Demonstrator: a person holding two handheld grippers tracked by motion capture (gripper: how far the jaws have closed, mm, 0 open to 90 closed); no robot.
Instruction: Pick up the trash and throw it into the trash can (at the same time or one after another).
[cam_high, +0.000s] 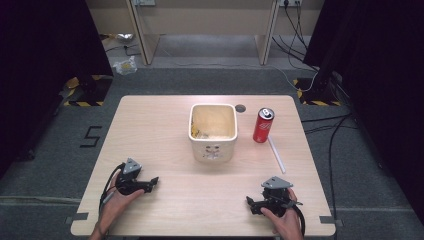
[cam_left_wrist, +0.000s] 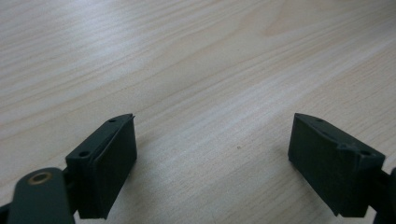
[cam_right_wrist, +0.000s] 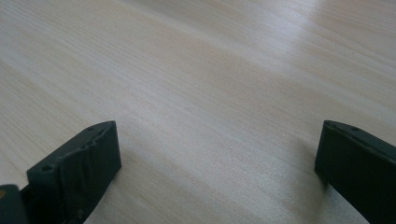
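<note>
While both grippers sit low on the wooden table (cam_high: 150, 130), the white bin (cam_high: 213, 132) stands well ahead, between them. Red soda can (cam_high: 263, 125) is upright just beside the bin, ahead of the right gripper (cam_high: 251, 204), with a white straw (cam_high: 276, 154) lying nearer it. Left gripper (cam_high: 154, 182) and right one both have jaws spread wide, holding nothing.
</note>
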